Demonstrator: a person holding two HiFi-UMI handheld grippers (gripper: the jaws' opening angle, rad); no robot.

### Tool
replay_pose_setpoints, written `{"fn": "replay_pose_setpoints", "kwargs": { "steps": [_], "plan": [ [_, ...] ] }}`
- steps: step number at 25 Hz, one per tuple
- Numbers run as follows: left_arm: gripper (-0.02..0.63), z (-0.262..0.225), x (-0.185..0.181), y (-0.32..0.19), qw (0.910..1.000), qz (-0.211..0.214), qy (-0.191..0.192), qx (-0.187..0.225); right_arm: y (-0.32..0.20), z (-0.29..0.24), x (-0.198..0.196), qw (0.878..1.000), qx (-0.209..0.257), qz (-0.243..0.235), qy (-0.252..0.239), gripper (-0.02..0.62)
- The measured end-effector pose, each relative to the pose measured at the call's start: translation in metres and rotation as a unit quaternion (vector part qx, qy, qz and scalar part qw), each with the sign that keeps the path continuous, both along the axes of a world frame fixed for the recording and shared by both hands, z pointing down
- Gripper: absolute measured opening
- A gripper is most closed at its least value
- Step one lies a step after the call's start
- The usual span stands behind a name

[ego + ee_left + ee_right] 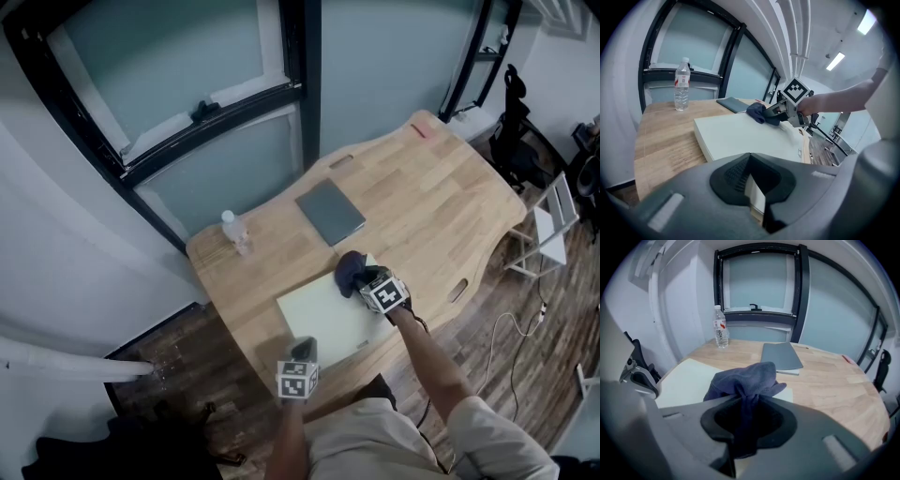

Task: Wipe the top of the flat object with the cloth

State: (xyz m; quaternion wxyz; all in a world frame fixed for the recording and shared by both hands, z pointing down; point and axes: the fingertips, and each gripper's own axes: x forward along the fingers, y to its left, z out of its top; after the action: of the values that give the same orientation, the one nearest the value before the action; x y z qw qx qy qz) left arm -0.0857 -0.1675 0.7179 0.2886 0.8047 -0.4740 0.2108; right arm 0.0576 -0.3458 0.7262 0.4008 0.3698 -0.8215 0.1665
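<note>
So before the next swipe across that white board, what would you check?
1. Cloth held firmly: ok, clamped in the right hand-held gripper.
2. Cloth on the white board: ok, it rests at the far corner.
3. Board steadied: ok, the left hand-held gripper is closed on its near edge.
4. Wiping path: ok, nothing else lies on the board's top.
5. Bottle and grey notebook out of the way: ok, both sit on the table apart from the board.
6. Dirt left on the board: cannot tell.

wooden table (441,187) | dark plank floor (178,352) | black-framed windows (159,56) (frosted)
</note>
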Motion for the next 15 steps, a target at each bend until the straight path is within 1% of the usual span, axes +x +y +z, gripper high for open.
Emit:
{"fn": "replay_pose_setpoints", "kwargs": {
  "steps": [5,9,12,15],
  "plan": [
    [0.008,-0.001,0.002,0.0,1.0,0.003,-0.003,0.0,-0.01,-0.002,0.012,1.0,0.015,0.005,-0.007,0.078],
    [0.008,0.0,0.002,0.0,1.0,0.006,-0.005,-0.003,-0.011,0.001,0.025,1.0,0.003,0.014,0.001,0.078],
    [0.008,0.0,0.003,0.0,0.9999,0.007,-0.008,-0.004,-0.016,-0.002,0.031,1.0,0.005,0.008,0.011,0.078],
    [0.008,0.0,0.003,0.001,0.9999,0.005,-0.009,-0.004,-0.021,-0.003,0.043,1.0,0.008,0.012,0.018,0.078]
  ]
}}
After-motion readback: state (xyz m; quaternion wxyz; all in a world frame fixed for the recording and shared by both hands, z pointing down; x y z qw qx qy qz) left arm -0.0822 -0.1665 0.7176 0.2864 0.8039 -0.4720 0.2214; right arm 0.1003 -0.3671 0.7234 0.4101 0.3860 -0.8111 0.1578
